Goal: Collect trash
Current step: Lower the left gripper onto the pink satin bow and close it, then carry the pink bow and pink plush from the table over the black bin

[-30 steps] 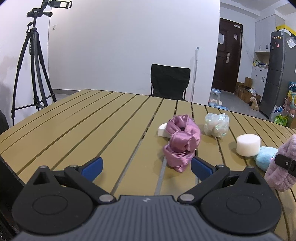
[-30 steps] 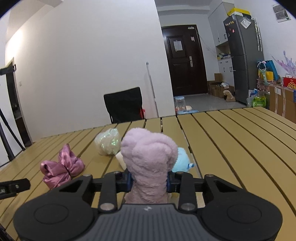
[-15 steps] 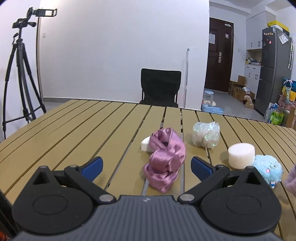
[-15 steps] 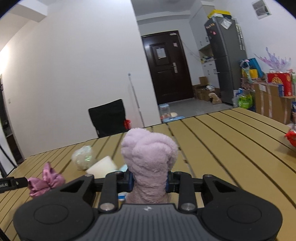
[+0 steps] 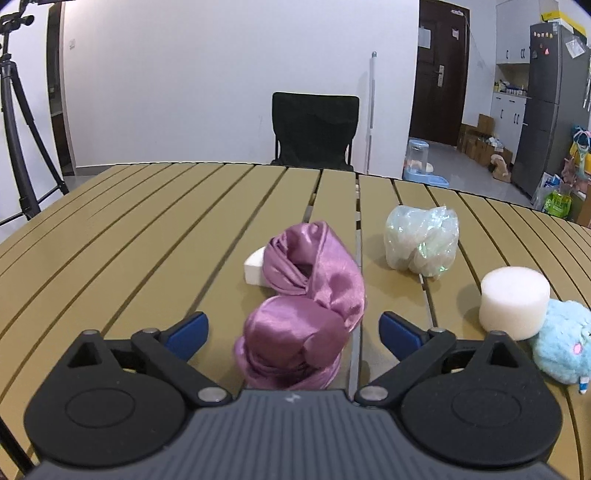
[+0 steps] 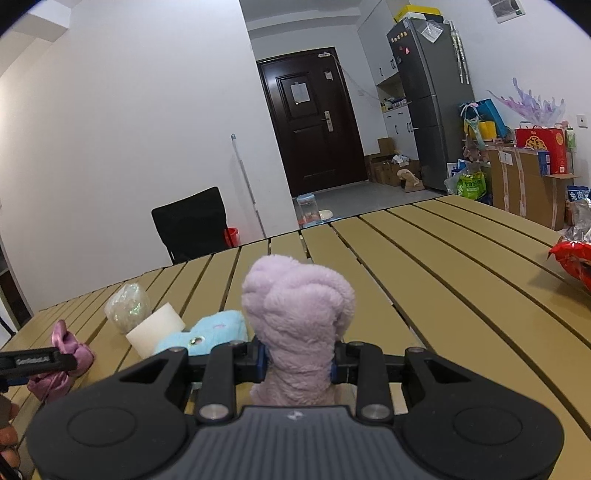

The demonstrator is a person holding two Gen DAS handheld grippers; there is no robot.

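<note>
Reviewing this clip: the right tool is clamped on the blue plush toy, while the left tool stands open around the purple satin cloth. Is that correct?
Not quite. The right tool is clamped on the lilac fuzzy plush, not the blue plush toy, which lies on the table beside it, as the right wrist view shows. The rest holds: the left tool stands open, jaws just closing slightly, around the purple satin cloth.

I'm working in a lived-in home: a slatted table (image 5: 147,236), a tall fridge (image 6: 432,99) covered in magnets beside white cupboards (image 5: 511,33), a dark front door (image 6: 314,118), a pet feeder (image 5: 419,158) on the floor.
</note>
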